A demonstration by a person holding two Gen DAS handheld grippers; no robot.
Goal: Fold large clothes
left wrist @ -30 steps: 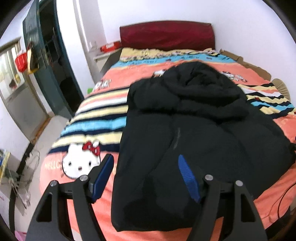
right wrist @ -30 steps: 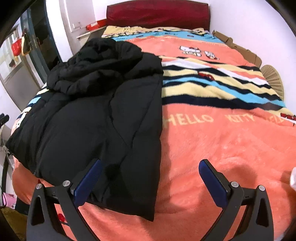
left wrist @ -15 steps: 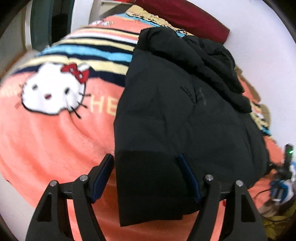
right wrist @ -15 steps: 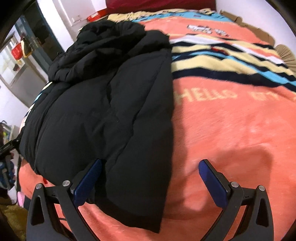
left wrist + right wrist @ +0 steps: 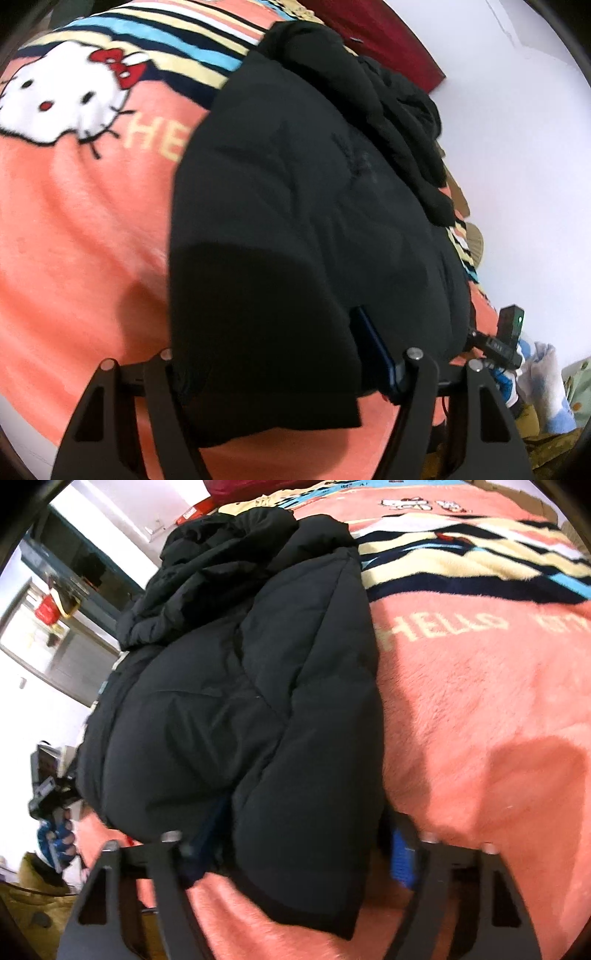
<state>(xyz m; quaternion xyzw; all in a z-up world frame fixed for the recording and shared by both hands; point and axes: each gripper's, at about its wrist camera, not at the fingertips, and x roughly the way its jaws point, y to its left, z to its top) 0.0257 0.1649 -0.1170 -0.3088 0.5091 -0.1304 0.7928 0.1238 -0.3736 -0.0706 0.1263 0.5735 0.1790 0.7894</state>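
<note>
Black padded jacket [image 5: 295,221] lies on the bed's orange cartoon-cat blanket [image 5: 74,229], hood bunched toward the headboard [image 5: 391,40] at 1 o'clock in my left view

Left gripper [image 5: 266,362]: my fingers have just been closing, and the jacket's near hem corner sits between them. The blue pad at 4 o'clock [image 5: 373,347] lies against the fabric; the other pad is hidden under the cloth, so I read this as a pinch on the hem

Right gripper [image 5: 299,834]: fingers have just been closing too, now on the jacket's folded edge at 6 o'clock. One blue pad [image 5: 212,823] is tucked into the crease on the 7 o'clock side, the other [image 5: 400,853] is just beside the fabric edge at 5 o'clock; the padded fold bulges between them

The other gripper in a gloved hand [image 5: 55,812] shows at 9 o'clock in my right view
</note>
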